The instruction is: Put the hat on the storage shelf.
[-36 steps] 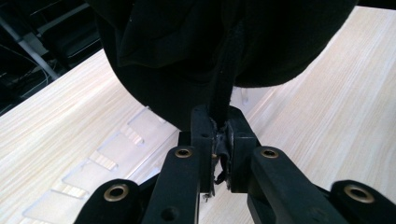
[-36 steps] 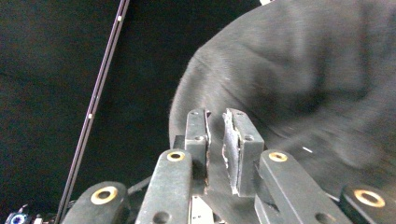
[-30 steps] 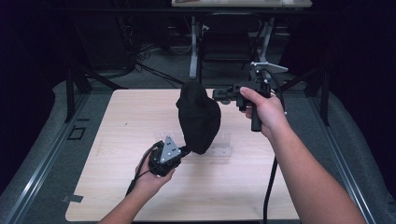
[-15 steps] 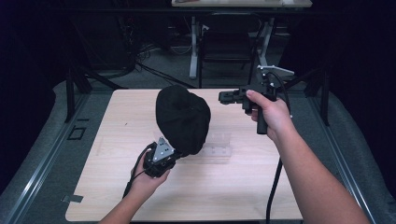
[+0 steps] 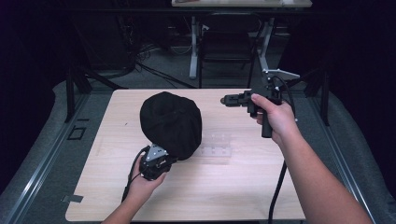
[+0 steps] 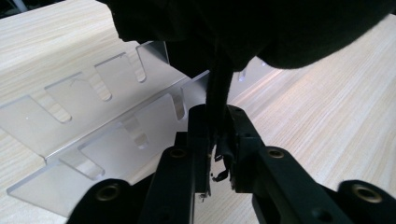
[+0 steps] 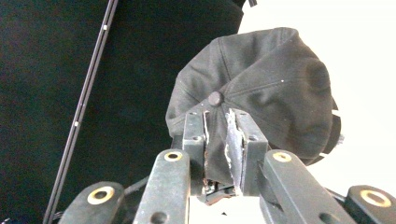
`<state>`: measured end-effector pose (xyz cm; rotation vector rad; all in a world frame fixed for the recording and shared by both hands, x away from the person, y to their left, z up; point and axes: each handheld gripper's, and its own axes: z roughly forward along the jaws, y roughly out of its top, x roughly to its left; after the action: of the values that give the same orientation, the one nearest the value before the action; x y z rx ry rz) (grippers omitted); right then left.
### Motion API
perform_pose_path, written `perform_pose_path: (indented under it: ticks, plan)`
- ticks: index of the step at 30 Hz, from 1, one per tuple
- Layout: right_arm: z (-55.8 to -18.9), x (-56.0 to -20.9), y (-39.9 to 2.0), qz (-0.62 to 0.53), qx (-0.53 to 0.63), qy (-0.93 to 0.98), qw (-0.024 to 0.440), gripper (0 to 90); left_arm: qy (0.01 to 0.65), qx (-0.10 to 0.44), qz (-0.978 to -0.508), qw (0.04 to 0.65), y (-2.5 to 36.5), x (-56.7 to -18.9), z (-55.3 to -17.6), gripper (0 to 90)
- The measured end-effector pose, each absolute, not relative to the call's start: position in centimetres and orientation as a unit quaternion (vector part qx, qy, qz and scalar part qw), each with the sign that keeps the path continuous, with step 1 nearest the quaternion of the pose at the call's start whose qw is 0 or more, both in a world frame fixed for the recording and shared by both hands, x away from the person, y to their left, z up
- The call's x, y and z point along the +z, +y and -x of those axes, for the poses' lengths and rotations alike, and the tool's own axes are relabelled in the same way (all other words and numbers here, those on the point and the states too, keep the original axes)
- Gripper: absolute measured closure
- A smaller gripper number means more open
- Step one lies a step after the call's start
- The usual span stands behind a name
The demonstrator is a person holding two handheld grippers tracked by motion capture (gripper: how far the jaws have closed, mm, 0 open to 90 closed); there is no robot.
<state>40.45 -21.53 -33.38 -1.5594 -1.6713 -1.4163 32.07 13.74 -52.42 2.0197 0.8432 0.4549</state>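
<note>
Left gripper (image 5: pixel 164 157) pinches cap (image 5: pixel 172 122) edge, jaws just easing; right gripper (image 5: pixel 223 100) empty, parted, upper right. Risk: cap slips onto clear rack (image 5: pixel 215 145).

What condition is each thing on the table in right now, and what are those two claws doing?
Black cap: held up by its rim, crown up, over the rack.
Clear plastic rack: flat on the table.
Left claw: pinching the cap's rim, just loosening.
Right claw: apart from the cap, nothing between its jaws.
</note>
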Motion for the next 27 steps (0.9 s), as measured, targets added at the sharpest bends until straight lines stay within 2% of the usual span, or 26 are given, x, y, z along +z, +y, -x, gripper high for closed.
perform_pose_path:
  ticks: [3,11,14,21,27]
  plan:
    - [-40.3,-33.4,-21.7,0.566,-0.509,-0.612,0.218,77.2,0.345,0.186,-0.812,0.433,14.0,-52.4,-31.9,75.8]
    - [-39.7,-33.7,-22.1,0.571,-0.499,-0.623,0.19,75.6,0.357,0.206,-0.806,0.425,15.0,-52.4,-31.4,56.7]
    - [-39.6,-33.8,-22.4,0.574,-0.497,-0.624,0.185,75.5,0.366,0.203,-0.801,0.428,15.5,-52.3,-31.1,52.7]
    - [-38.9,-33.6,-22.6,0.572,-0.49,-0.637,0.163,75.1,0.388,0.204,-0.792,0.425,18.0,-52.3,-30.5,47.7]
    - [-38.3,-33.6,-22.7,0.575,-0.479,-0.652,0.124,73.7,0.409,0.208,-0.781,0.423,19.9,-53.3,-30.5,45.8]
